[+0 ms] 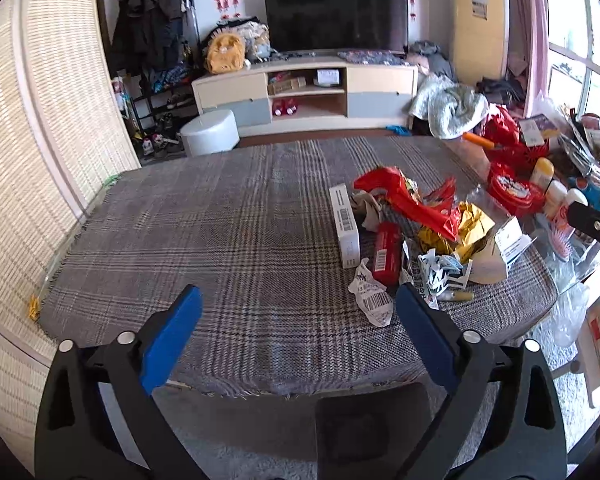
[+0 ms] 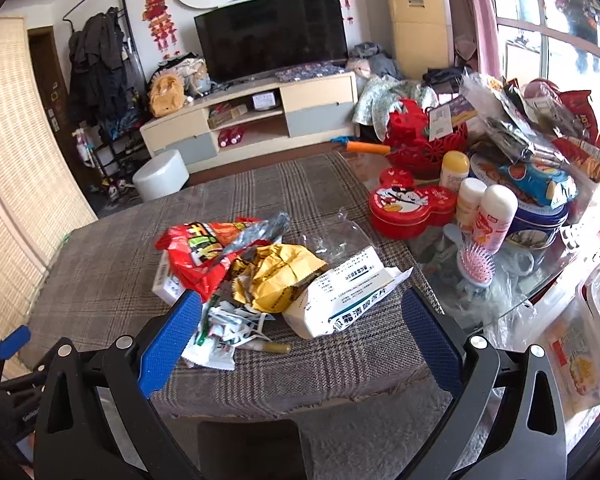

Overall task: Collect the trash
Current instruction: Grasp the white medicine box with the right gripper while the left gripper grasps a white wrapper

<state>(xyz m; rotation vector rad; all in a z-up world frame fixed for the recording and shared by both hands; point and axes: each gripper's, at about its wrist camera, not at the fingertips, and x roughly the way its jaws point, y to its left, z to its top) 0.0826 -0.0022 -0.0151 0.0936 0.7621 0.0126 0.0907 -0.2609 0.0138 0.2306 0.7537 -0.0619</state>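
A pile of trash lies on the plaid tablecloth [image 1: 228,240]: a red snack bag [image 1: 412,196] [image 2: 204,248], a crumpled yellow wrapper [image 2: 276,276] [image 1: 460,228], a white medicine box [image 2: 340,300], a long white box [image 1: 346,220], a red packet [image 1: 386,252], torn white paper [image 2: 228,328] [image 1: 374,300] and a small gold tube [image 2: 272,347]. My left gripper [image 1: 298,304] is open and empty, low over the cloth, left of the pile. My right gripper [image 2: 300,308] is open and empty, just before the pile's near side.
The right side of the table holds a red Mickey tin [image 2: 410,206], bottles [image 2: 496,216], a pink hairbrush [image 2: 476,266], a blue tin [image 2: 540,224] and snack bags. A woven screen [image 1: 28,160] stands left. A white stool [image 1: 210,132] and TV stand [image 1: 304,94] lie beyond.
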